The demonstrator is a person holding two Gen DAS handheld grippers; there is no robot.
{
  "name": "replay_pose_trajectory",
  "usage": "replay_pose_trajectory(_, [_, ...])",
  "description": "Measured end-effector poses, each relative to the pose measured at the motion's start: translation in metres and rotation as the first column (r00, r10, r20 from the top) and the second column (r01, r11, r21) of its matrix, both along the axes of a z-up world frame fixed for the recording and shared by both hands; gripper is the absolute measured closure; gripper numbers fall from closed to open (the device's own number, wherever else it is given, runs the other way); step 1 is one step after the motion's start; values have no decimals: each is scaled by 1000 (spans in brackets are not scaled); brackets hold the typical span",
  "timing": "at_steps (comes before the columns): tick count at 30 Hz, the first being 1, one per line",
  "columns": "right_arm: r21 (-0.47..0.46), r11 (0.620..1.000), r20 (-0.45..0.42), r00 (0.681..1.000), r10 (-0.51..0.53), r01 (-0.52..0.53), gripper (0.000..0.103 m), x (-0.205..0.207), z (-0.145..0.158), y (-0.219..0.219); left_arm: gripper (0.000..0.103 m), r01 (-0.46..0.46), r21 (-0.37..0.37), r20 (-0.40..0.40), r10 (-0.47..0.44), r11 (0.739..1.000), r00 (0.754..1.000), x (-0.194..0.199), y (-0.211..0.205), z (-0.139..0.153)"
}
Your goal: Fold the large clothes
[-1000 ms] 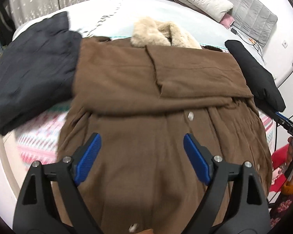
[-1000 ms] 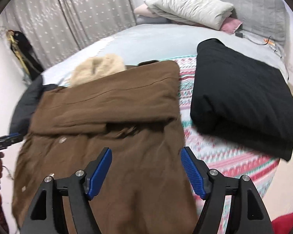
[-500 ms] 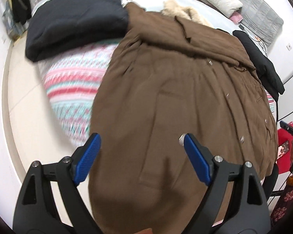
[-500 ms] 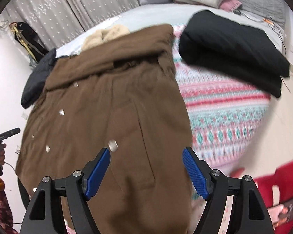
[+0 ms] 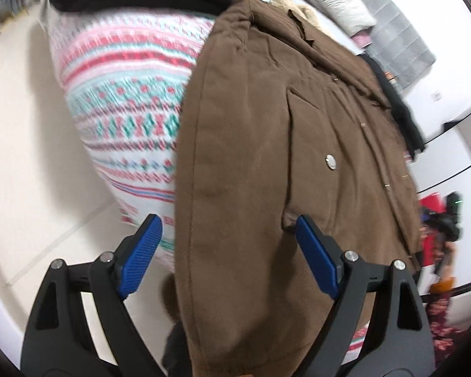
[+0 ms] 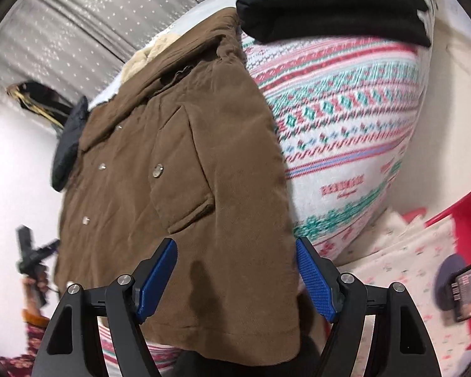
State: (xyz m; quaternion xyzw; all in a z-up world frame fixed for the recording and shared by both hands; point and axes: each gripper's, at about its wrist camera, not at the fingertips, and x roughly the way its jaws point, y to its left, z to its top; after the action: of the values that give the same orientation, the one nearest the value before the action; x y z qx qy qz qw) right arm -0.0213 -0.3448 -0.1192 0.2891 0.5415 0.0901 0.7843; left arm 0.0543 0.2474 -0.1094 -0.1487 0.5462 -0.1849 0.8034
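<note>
Tongs first: the left tongs (image 5: 227, 251) stand wide apart with nothing pinched, their blue ribbed pads (image 5: 141, 251) straddling the left side edge of the brown coat (image 5: 267, 125) near its hem. The right tongs (image 6: 235, 275) gape likewise, empty, over the coat's right lower corner, just below the patch pocket (image 6: 185, 176).

The step in hand looks like taking the hem to fold it up toward the collar. To do it well, each pair should drop onto its own corner of the hem, bite through both layers close to the side seam, and close fully before lifting. Both should then rise together, so the heavy cloth travels level and does not twist.

The coat lies front-up on the bed, its skirt hanging over the bed's foot edge. It is thick, matte, faintly napped brown cloth, padded enough to hold soft ridges, with stitched side seams and small round metal snaps (image 6: 157, 169). A pale furry collar (image 6: 147, 53) sits at its far end. Beneath the coat spreads a fleecy patterned blanket (image 6: 345, 119) banded in red, teal and white. Folded black garments (image 6: 329, 3) lie beside the coat's shoulders, one on either side.
</note>
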Motion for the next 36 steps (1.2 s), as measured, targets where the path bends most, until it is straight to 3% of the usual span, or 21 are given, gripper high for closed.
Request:
replay_pose_trajectory(4, [103,994,-31,999,-40,43,25,4,-19,-5,16,0,-167,-70,-12,986,997,1,6,-20])
replay_pose_trajectory(7, [125,990,-25,998,-61,63,26,2,-18,-7,17,6,-192,-92,-23,981,996,-6,3,-25])
replay_pose_trajectory(10, [165,985,2,999,-40,39,39,-2,-11,-3,28,23,-206,-90,-43,978,995,-14,-5,-19])
replay_pose_trajectory(13, [261,965,54,998,-13,-1,43,-6,-5,3,39,54,-238,-35,-64,970,997,-24,-13,-4])
replay_pose_trajectory(16, [224,975,30,1000,3,-10,43,-1,-10,9,40,86,-254,11,-86,963,996,-27,-24,5])
replay_pose_trajectory(17, [217,976,6,1000,9,-10,43,1,-16,11,43,85,-234,-8,-89,969,996,-25,-28,0])
replay_pose_trajectory(19, [223,975,7,1000,16,-17,46,5,-21,16,69,62,-183,-33,-69,981,997,-22,-33,-6])
replay_pose_trajectory(20, [222,975,7,1000,21,-22,64,6,-19,16,77,45,-200,-31,-52,979,998,-22,-32,-4])
replay_pose_trajectory(21, [254,967,20,1000,22,-27,90,6,-15,16,92,21,-255,-30,-30,967,999,-22,-28,-1])
replay_pose_trajectory(23, [361,932,81,997,0,-29,93,4,-7,11,92,-1,-380,-8,-2,925,1000,-22,-25,9])
replay_pose_trajectory(24, [406,913,143,990,-15,-45,94,2,3,11,93,10,-425,39,7,905,999,-25,-29,22])
replay_pose_trajectory(27, [467,880,344,934,-92,-86,95,-2,48,11,94,59,-504,170,32,862,985,-32,-43,62])
replay_pose_trajectory(29, [492,866,429,891,-150,-91,96,-2,74,9,95,85,-538,245,60,839,968,-35,-46,87])
replay_pose_trajectory(31, [501,860,487,853,-186,-99,96,-1,97,8,96,99,-581,300,99,808,949,-38,-45,108])
replay_pose_trajectory(34, [485,867,536,823,-189,-116,96,0,125,10,96,111,-616,342,138,780,929,-42,-40,128])
replay_pose_trajectory(36, [496,858,568,797,-204,-134,96,-4,139,8,96,137,-652,369,155,745,916,-47,-35,137])
